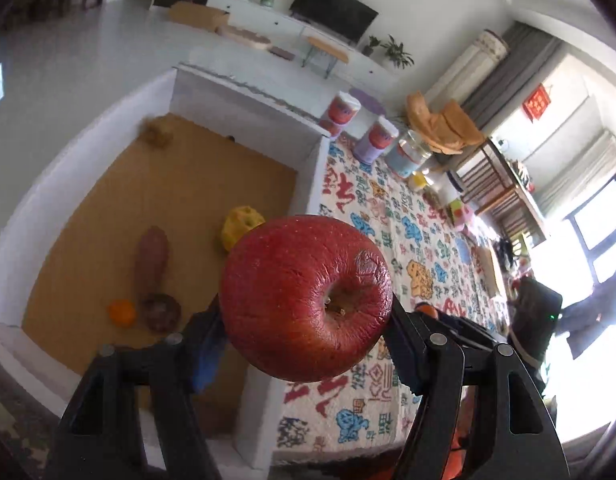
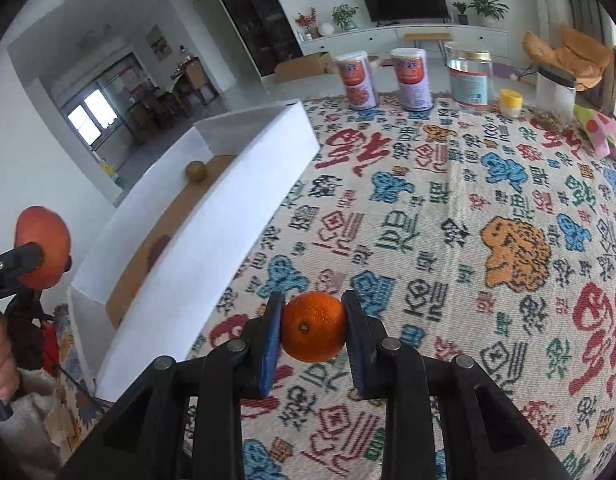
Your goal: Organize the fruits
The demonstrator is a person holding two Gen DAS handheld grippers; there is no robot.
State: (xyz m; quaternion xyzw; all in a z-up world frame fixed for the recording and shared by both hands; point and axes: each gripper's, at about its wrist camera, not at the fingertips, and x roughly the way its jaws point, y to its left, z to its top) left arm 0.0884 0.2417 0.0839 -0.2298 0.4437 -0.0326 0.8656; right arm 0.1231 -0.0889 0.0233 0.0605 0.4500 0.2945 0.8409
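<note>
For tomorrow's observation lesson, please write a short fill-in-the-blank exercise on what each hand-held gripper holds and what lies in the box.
1. The left hand-held gripper is shut on a red ____.
2. The right hand-held gripper is shut on an ____, above the patterned tablecloth.
3. The white box has a floor coloured ____.
4. In the box, beside the sweet potato, lies a small ____ orange.

Missing words: apple; orange; brown; second

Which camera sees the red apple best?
The left wrist view: the apple fills the middle, sharp and close, clamped in the left gripper, stem dimple facing us. The right wrist view shows it only small at the left edge, partly hidden by a finger.
</note>
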